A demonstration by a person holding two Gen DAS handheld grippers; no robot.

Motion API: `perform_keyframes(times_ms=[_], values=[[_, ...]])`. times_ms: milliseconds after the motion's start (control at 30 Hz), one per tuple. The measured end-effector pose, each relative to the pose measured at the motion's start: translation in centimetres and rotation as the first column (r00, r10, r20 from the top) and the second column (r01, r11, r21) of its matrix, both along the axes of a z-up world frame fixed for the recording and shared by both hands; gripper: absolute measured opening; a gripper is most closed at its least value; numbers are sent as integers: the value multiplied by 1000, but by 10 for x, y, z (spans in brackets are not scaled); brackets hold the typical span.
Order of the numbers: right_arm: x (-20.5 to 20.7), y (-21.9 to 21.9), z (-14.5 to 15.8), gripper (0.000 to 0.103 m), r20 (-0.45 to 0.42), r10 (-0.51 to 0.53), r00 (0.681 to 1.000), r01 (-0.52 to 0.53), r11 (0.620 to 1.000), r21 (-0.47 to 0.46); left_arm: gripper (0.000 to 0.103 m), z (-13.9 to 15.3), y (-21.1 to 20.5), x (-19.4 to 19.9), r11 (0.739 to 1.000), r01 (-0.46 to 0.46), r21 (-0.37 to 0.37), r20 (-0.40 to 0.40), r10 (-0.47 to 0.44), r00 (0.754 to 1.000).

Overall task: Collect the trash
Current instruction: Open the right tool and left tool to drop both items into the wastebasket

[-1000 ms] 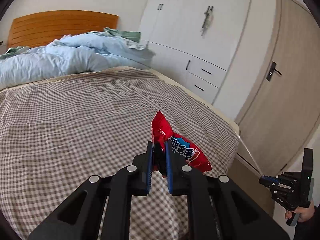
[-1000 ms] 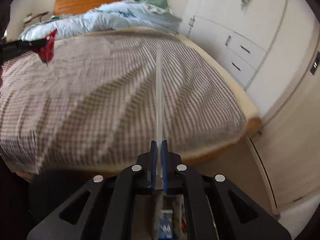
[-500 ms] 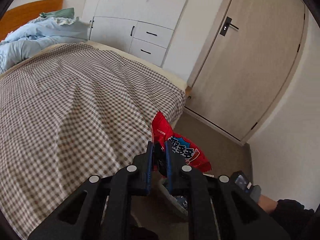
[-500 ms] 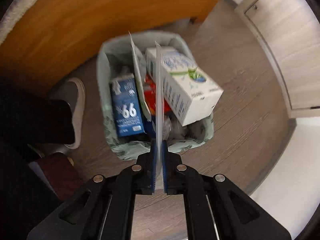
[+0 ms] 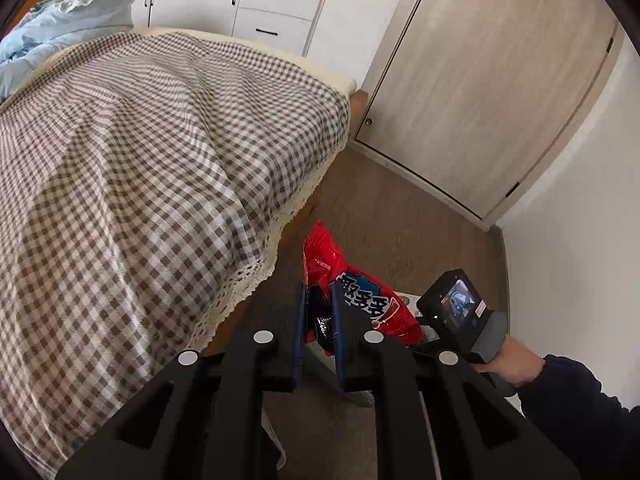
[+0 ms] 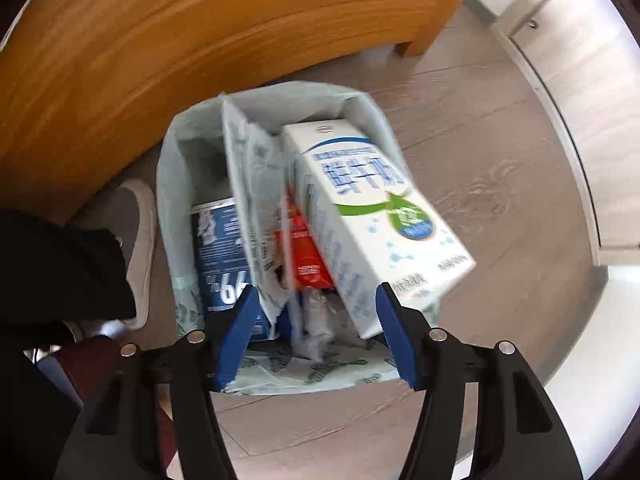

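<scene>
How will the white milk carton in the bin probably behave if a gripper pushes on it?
The white milk carton leans tilted above the bin rim, resting on other trash, so a push would probably tip or slide it. Its flat faces and straight edges suggest stiff board. It is probably empty and light.

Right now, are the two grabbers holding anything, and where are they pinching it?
The left gripper pinches the red snack bag by its lower edge. The right gripper holds nothing; its jaws are opening above the trash bin, touching nothing.
</scene>
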State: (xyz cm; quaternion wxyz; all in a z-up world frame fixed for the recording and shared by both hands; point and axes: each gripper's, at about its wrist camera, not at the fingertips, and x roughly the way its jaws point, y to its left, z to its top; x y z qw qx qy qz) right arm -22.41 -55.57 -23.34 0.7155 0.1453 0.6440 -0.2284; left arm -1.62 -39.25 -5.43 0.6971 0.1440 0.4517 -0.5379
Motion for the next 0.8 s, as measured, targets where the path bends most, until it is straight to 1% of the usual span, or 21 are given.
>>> perform_keyframes(times_ms=[100,133,200,300,333,400,467,533,600,667,700,767,800], values=[[-15,-4,20,59,68,-56,996,57,998,-11,10,-22,-25,-5,998,9,68,-17,-8,1000],[-20,-6,30,59,100,-73,992,75,997,-13,10,-32,-34,-7,995,10,94,-34,-6,999],[-30,-12,51,59,168,-110,980,116,993,-26,10,-61,-56,-9,984,21,177,-95,-4,995],[-53,-18,74,65,264,-181,947,190,982,-10,10,-114,-88,-14,947,18,321,-132,26,991],[-59,-18,78,65,284,-197,938,206,979,-1,10,-133,-99,-15,934,23,358,-152,34,988],[-72,-19,84,65,304,-222,926,232,973,2,10,-169,-122,-18,905,43,423,-216,55,975],[-82,-21,85,65,306,-243,920,252,968,13,10,-191,-140,-28,888,49,457,-199,48,979],[-79,-18,83,65,292,-260,920,270,963,7,10,-209,-160,-41,874,83,479,-154,-9,988],[-84,-20,82,65,281,-275,919,284,959,10,12,-232,-170,-48,850,91,519,-113,-37,993],[-86,-21,82,65,272,-288,918,297,955,11,17,-255,-178,-50,833,114,541,-99,-72,993],[-86,-20,81,65,269,-293,917,299,954,19,18,-266,-179,-50,823,116,556,-77,-88,993],[-84,-18,76,65,256,-290,922,294,956,21,18,-282,-181,-46,830,106,548,-41,-100,994],[-82,-17,74,65,248,-285,926,290,957,17,18,-291,-182,-42,821,100,561,-38,-95,995]])
